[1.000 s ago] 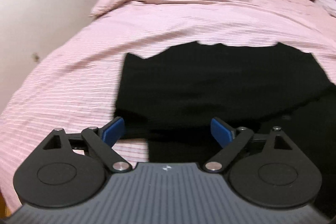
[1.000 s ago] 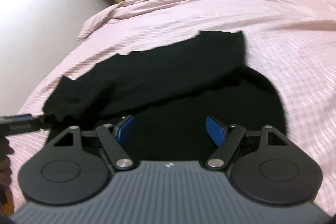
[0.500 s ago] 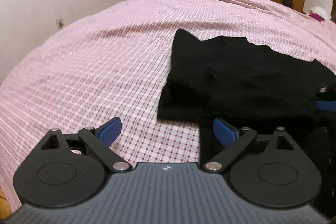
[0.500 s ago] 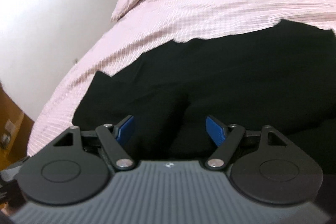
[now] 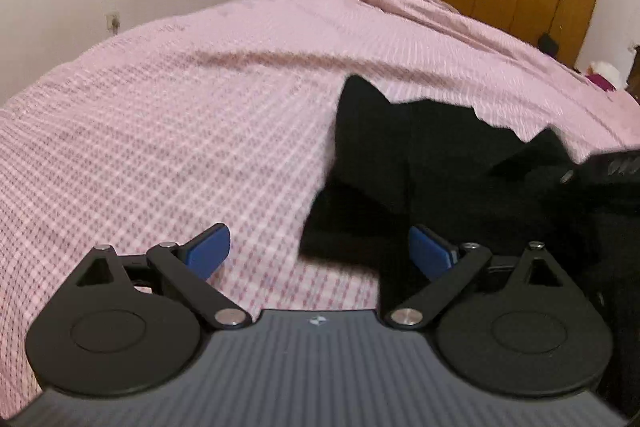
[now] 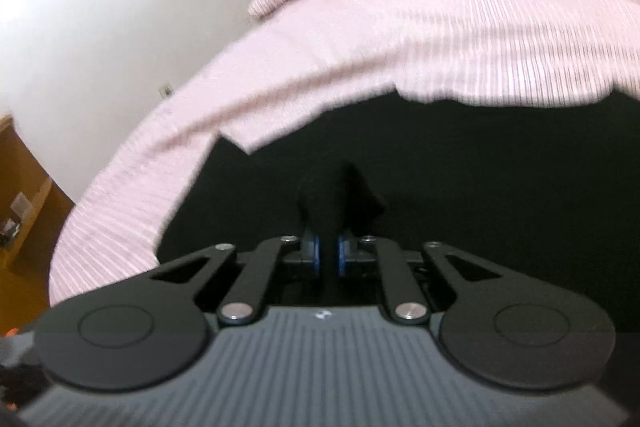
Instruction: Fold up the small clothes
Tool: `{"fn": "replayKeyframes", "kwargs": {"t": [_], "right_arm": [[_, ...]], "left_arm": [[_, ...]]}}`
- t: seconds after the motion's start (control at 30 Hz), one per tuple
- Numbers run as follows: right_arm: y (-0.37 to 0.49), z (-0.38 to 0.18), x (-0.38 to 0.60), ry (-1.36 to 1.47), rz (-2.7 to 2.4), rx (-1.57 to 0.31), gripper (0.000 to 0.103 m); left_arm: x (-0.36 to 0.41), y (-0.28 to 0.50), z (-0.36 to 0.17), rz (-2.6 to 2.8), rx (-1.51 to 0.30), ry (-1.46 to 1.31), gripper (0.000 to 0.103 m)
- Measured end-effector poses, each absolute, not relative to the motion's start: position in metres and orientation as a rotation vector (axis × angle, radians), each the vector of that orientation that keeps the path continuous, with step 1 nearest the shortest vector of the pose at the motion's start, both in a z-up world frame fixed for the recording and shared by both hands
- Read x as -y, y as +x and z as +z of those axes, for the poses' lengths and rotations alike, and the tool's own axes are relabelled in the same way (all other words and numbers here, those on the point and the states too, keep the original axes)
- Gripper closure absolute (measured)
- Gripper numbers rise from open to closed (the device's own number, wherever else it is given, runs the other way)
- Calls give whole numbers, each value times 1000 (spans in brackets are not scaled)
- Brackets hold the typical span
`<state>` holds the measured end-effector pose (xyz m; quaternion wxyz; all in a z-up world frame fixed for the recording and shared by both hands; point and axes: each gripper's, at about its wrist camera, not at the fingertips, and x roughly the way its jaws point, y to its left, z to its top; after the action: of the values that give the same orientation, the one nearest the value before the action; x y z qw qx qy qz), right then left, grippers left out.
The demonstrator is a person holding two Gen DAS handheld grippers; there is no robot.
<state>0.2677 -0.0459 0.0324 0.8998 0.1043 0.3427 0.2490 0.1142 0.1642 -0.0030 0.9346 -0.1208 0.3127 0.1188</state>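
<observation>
The left gripper (image 5: 319,251) hangs over the pink checked bedcover (image 5: 160,147) with its blue pads (image 5: 208,247) spread wide and nothing between them; bare cover lies under its left pad. The black garment (image 5: 420,167) lies flat on the bed, ahead and to the right of this gripper, its near left corner just in front of the right pad. Further right, in the right wrist view, the garment (image 6: 480,187) fills the middle and right of the bed, with striped cover (image 6: 440,27) beyond it. The right gripper (image 6: 327,253) has just been closing and its jaws now stand nearly together, pinching a raised fold of the black cloth that bunches up right at its fingertips.
</observation>
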Motion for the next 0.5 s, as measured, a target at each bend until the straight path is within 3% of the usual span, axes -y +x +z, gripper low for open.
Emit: {"fn": "replayKeyframes", "kwargs": {"t": [0.3, 0.5], "right_arm": [[252, 116, 84, 226, 472, -476, 94], [256, 106, 122, 209, 348, -501, 94]], "left_arm": [[-166, 151, -11, 316, -687, -174, 5], [-166, 155, -21, 341, -701, -175, 4]]}}
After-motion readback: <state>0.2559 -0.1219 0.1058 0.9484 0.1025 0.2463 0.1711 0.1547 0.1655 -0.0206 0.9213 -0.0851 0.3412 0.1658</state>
